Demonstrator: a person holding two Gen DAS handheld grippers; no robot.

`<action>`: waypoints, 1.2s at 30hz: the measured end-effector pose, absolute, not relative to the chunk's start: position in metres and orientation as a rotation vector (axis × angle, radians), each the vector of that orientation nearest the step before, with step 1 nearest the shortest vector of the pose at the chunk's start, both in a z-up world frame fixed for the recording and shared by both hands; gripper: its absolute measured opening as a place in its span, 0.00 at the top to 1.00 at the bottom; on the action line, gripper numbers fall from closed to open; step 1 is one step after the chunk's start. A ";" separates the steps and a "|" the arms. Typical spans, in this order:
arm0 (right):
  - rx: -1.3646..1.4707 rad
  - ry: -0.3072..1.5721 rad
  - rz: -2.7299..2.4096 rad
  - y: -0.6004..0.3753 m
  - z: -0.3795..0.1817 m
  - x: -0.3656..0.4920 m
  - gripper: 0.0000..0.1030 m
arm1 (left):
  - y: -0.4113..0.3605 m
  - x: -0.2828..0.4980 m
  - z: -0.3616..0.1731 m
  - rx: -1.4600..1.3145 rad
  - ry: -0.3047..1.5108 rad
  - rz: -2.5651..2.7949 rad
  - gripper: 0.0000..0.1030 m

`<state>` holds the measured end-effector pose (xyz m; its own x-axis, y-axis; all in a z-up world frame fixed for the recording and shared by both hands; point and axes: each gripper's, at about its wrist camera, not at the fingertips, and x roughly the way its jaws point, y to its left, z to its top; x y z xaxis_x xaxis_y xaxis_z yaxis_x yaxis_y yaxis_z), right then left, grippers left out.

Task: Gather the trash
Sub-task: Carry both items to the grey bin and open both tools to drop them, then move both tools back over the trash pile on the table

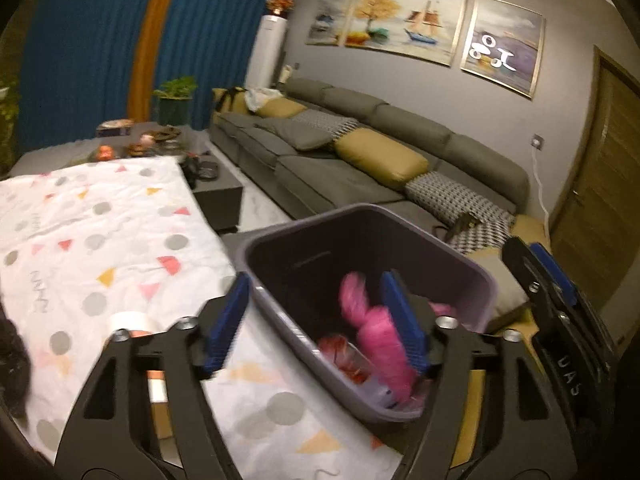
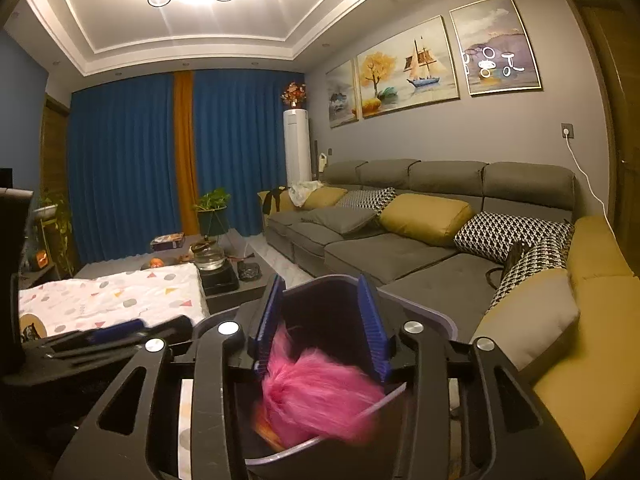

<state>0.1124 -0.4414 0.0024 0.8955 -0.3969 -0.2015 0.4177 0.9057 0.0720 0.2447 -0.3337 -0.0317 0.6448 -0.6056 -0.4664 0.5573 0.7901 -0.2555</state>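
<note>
Gaping left tool (image 1: 316,320), pink trash (image 1: 376,320) unheld

A grey sofa (image 2: 400,248) with mustard cushions (image 2: 426,218) fills the right of the frame. Blue curtains (image 2: 120,168) hang at the left, three paintings (image 2: 412,68) at upper right, a patterned white cloth (image 1: 100,232) at lower left.

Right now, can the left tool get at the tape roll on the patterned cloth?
Probably yes. The left tool is open and empty over the bin; the tape roll lies uncovered on the cloth just beside it.
</note>
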 end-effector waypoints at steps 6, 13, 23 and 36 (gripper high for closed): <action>0.135 0.172 -0.426 -0.434 0.005 0.095 0.42 | -0.305 0.226 -0.020 -0.098 0.517 -0.547 0.09; 0.144 0.159 -0.406 -0.410 0.009 0.067 0.26 | -0.265 0.192 -0.004 -0.097 0.459 -0.425 0.06; 0.118 0.155 -0.314 -0.359 0.011 0.034 0.24 | -0.182 0.137 0.004 -0.133 0.402 -0.292 0.06; 0.103 0.187 -0.144 -0.283 0.001 0.017 0.24 | -0.060 0.084 -0.011 -0.127 0.349 -0.080 0.06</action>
<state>0.0173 -0.2835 0.0013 0.9722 -0.1330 -0.1926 0.1523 0.9843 0.0888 0.0840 -0.0601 -0.0111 0.9365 -0.1004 -0.3361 0.0566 0.9888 -0.1378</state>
